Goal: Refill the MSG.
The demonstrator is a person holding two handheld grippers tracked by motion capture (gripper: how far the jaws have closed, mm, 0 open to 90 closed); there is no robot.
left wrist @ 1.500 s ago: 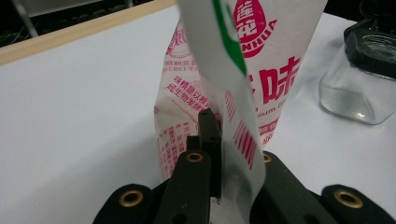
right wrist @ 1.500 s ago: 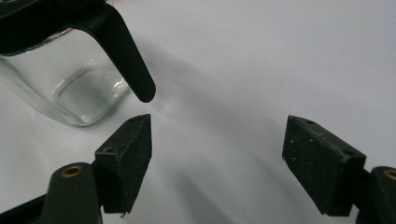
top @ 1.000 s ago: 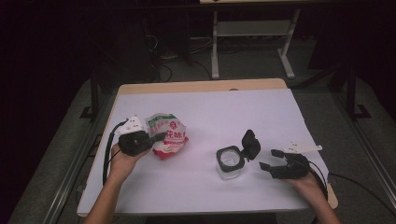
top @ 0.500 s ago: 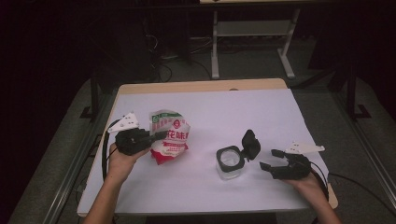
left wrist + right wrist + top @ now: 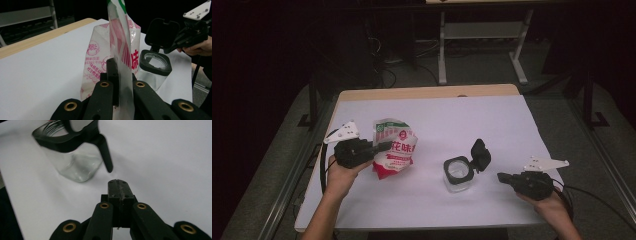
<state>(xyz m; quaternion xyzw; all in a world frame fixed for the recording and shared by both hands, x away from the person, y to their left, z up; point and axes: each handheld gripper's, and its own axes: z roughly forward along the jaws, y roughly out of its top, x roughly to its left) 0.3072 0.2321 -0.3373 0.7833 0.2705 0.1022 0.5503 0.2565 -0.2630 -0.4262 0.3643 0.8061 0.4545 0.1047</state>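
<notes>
Left to right on the white tabletop [image 5: 492, 120]. Left claw [image 5: 384, 146]: pinching the edge of one bag [image 5: 394, 147], red-and-white printed plastic film, held upright at the tabletop's left. The bag is judged light, soft and crinkly; its film is likely slippery and may slide between flat pads, so the flattened side seam, where it is now pinched [image 5: 123, 72], is the sound hold, not the bulging body. Centre: one clear jar [image 5: 458, 176] with a black collar, its hinged lid [image 5: 480, 154] flipped open; probably rigid and possibly breakable, and its smooth walls argue for a grip at the collar. Right claw [image 5: 502, 176]: pressed together on nothing, having just closed, just beside the jar without touching. Count: one bag, one jar, two claws.
</notes>
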